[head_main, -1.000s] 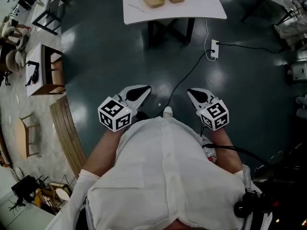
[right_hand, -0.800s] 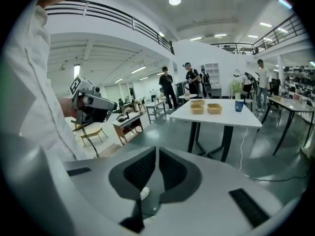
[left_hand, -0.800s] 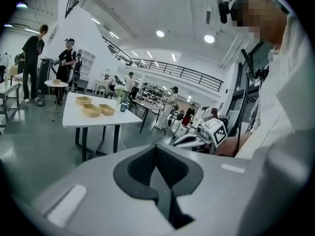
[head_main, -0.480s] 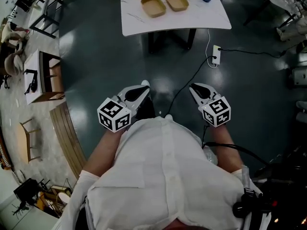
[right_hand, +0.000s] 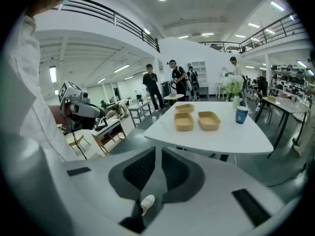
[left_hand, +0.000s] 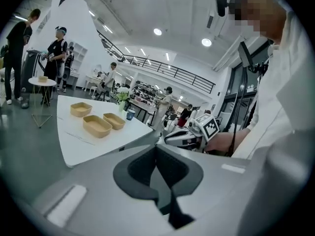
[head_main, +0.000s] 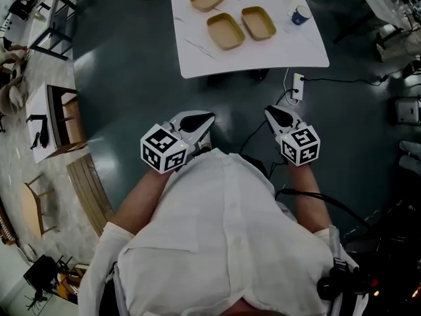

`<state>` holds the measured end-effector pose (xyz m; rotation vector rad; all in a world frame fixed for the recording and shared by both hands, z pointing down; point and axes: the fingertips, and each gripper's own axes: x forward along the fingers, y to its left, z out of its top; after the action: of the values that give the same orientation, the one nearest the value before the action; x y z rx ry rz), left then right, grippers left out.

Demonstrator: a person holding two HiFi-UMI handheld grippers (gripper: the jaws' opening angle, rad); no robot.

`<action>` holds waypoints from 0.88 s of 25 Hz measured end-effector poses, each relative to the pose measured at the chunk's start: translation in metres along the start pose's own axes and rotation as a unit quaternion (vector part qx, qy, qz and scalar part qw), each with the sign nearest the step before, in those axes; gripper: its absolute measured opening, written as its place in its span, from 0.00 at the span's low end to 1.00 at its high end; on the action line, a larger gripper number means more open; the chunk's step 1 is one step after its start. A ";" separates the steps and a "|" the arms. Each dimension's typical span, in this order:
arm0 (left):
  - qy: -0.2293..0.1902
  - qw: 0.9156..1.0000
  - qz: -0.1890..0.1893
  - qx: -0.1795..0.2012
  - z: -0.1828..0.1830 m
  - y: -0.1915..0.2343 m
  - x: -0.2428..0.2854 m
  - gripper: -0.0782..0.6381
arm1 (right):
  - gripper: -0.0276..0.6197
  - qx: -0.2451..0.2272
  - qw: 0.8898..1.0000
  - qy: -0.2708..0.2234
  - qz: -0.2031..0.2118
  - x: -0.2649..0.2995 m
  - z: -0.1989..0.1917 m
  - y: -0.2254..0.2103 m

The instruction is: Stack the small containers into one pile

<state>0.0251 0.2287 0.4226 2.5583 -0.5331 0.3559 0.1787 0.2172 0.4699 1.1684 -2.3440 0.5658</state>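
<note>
A person in a white shirt stands on the dark floor short of a white surface (head_main: 256,51). The left hand-held gripper (head_main: 200,119) and the right hand-held gripper (head_main: 276,114) are both closed on nothing. Three shallow tan rectangular containers (head_main: 225,31) lie unstacked on the surface, near a blue paper cup (head_main: 300,14).

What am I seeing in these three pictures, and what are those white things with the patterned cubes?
No robot: a person in a white shirt holds a two-jaw gripper in each hand. The head view looks down from a camera on the head, showing the left gripper and right gripper, each with its marker cube. The other two come from cameras riding on each gripper, looking along its jaws. Both pairs of jaws are together, holding nothing. Ahead, the white table carries three tan containers, unstacked, and a blue cup.
</note>
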 end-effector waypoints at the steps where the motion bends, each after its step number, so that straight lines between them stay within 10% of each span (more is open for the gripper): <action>1: 0.002 1.000 -0.001 0.001 0.003 0.010 -0.002 0.12 | 0.05 -0.001 1.000 0.001 -0.003 0.010 0.007 -0.002; 22: -0.015 0.996 0.075 -0.037 0.085 0.128 0.035 0.12 | 0.05 -0.005 0.999 0.020 0.049 0.185 0.108 -0.122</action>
<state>0.0135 0.0719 0.4163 2.4628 -0.7372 0.3436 0.1566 -0.0252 0.5058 1.0331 -2.3768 0.6054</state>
